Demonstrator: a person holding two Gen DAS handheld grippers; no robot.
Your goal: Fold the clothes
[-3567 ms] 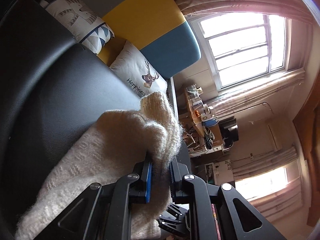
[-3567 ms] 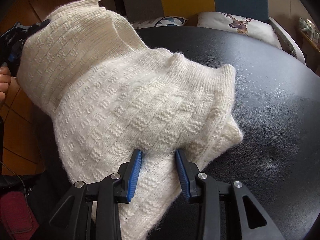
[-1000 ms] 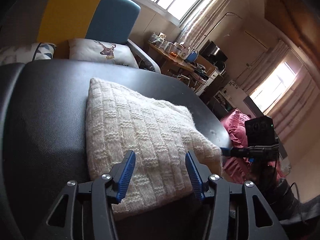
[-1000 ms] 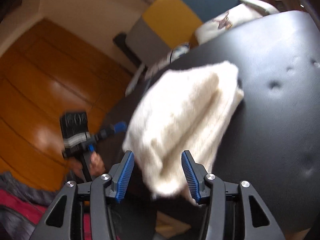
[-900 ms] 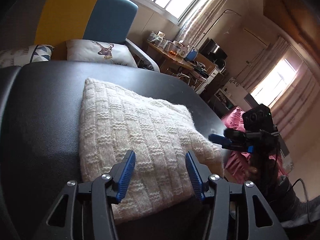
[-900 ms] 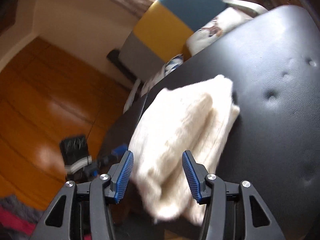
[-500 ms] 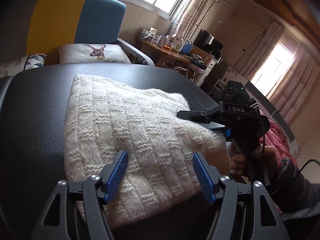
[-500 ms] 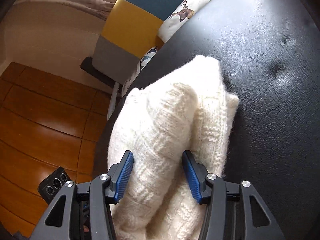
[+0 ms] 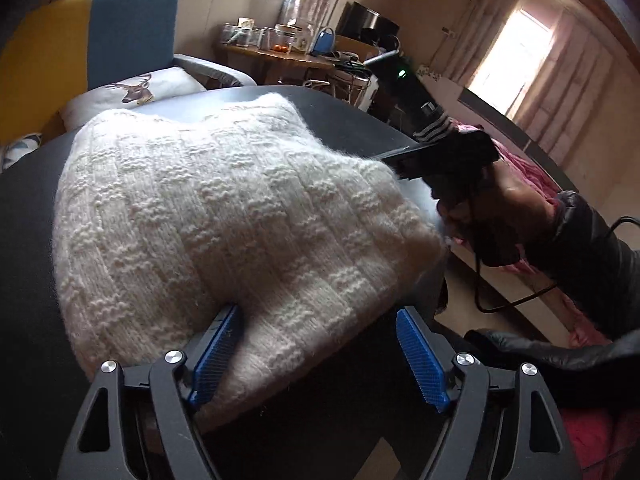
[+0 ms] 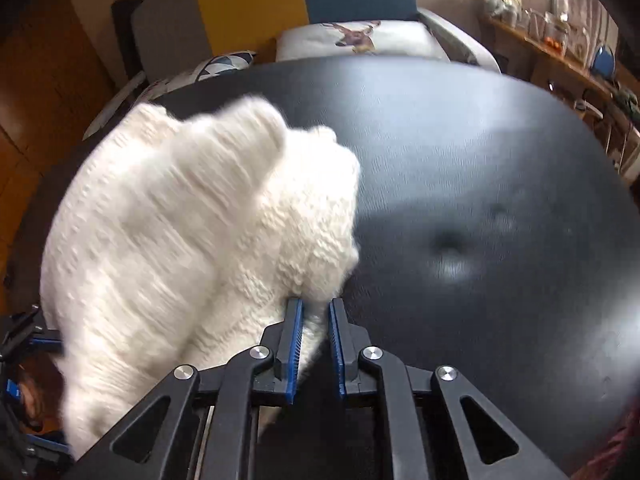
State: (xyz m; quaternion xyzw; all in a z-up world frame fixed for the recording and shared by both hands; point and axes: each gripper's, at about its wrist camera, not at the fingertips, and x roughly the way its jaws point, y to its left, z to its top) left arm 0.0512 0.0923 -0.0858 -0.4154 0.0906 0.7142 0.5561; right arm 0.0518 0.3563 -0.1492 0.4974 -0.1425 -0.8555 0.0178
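Observation:
A folded cream knit sweater [image 9: 224, 208] lies on the black padded table [image 9: 24, 240], near its front edge. My left gripper [image 9: 318, 330] is open and wide at the sweater's near edge, its left pad [image 9: 216, 344] against the knit. In the right wrist view the sweater [image 10: 180, 240] is motion-blurred, and my right gripper [image 10: 315, 308] is shut on its near corner with fabric between the blue pads. In the left wrist view the right gripper [image 9: 400, 162] meets the sweater's right side, held by a person's hand [image 9: 492, 216].
A sofa with a yellow and blue back [image 9: 100, 40] and a deer cushion [image 9: 136, 88] stands behind the table. A wooden side table with jars [image 9: 280, 52] is at the back right. Pink cloth [image 9: 528, 172] lies beyond the table's right edge.
My right gripper has closed on the sweater's corner, where half a second ago it stood open around it. My left gripper has come nearer and opened wider.

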